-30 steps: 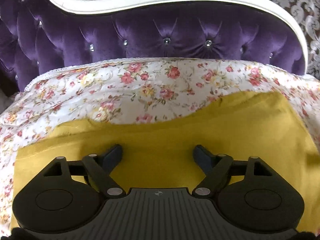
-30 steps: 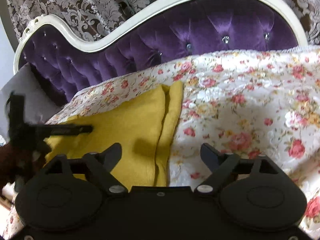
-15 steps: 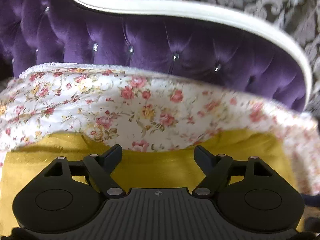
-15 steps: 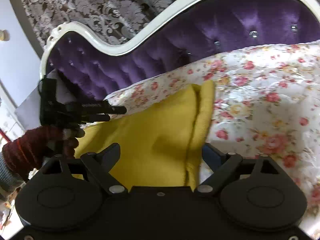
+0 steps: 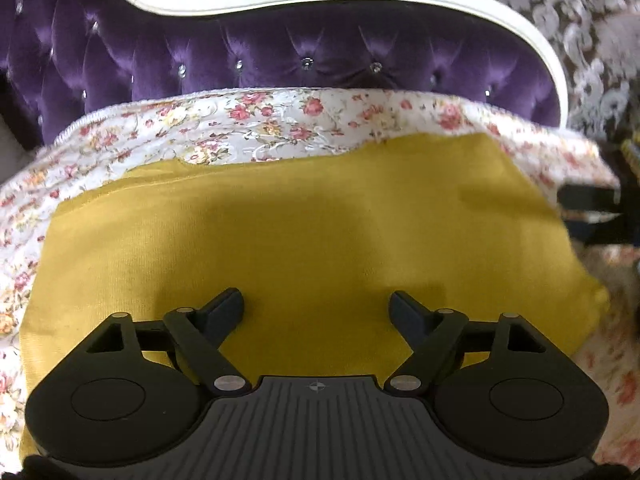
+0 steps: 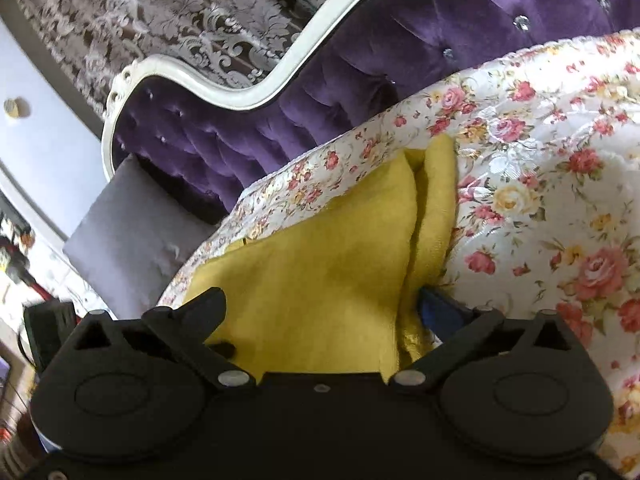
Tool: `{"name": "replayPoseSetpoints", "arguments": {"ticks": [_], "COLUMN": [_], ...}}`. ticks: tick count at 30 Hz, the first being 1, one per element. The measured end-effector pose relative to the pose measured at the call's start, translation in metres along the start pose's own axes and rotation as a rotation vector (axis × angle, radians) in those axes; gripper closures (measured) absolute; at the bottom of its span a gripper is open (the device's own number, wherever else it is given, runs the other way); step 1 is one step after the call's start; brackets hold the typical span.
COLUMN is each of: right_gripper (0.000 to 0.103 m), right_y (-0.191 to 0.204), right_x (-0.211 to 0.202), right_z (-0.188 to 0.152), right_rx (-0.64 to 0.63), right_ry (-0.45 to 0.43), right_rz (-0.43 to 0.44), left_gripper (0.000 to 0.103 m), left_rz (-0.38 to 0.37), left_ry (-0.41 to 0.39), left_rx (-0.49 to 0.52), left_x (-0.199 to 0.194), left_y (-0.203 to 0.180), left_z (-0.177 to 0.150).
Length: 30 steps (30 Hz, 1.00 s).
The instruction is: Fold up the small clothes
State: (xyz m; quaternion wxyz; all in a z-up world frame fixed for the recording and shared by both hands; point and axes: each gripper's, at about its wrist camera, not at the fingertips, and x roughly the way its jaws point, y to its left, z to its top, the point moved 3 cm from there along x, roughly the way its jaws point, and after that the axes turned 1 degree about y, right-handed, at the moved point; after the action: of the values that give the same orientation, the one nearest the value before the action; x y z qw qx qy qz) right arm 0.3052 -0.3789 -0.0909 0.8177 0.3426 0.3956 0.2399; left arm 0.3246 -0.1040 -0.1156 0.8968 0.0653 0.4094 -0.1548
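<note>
Far side: purple tufted headboard point(image 5: 320, 60) with a white curved frame, patterned grey-brown wall point(image 6: 180, 20) behind it. Bed in front of it carries a floral bedspread point(image 5: 248, 128), white with pink and yellow roses.

Yellow garment point(image 5: 304, 240) lies flat on the floral bedspread, folded into a broad panel, taking most of the near middle of my left wrist view. Its far edge is uneven and sits just short of the headboard side of the bedspread. In the right wrist view the same yellow garment point(image 6: 320, 272) shows a doubled layer along its right edge, a rolled fold running from far to near.

A grey cushion point(image 6: 132, 232) sits left of the bed, near the low end of the headboard.

My left hand-held gripper point(image 5: 316, 304) hangs over the near part of the garment, jaws apart, nothing between them but cloth below; I can't tell if the tips touch the fabric.

My right hand-held gripper point(image 6: 324, 300) is at the garment's near right corner, jaws have just been opening and now stand wide apart. The folded right edge lies between them, right beside the blue right fingertip point(image 6: 440, 308); the pads don't press on it.

The right hand-held gripper's dark tips also show at the far right edge of the left view, blurred.
</note>
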Motion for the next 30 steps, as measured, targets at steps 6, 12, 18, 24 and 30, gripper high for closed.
{"name": "replayPoseSetpoints", "arguments": {"ticks": [6,12,18,24,30], "right_gripper": [0.000,0.001,0.008,0.021,0.028], "right_y": [0.007,0.024,0.040,0.047,0.032], "right_x": [-0.001,-0.005,-0.007,-0.028,-0.018], "right_z": [-0.004,-0.015,-0.026,-0.017,-0.004], "right_rx": [-0.016,-0.121,-0.225,-0.299,-0.255], "right_ry": [0.039,0.074,0.098,0.010,0.004], "right_rz": [-0.026,-0.108,-0.198,-0.255,-0.223], "left_gripper": [0.012,0.011,0.011,0.020,0.023], "left_rz": [0.048,0.053,0.046,0.025,0.006], "left_ry": [0.028,0.052,0.063,0.047,0.076], "left_rx": [0.025,0.004,-0.004,-0.021,-0.060], "left_x": [0.005,0.008,0.009,-0.002,-0.007], "left_y": [-0.011,-0.012,-0.010,-0.003,0.001], "left_z": [0.002,0.002,0.004,0.006,0.008]}}
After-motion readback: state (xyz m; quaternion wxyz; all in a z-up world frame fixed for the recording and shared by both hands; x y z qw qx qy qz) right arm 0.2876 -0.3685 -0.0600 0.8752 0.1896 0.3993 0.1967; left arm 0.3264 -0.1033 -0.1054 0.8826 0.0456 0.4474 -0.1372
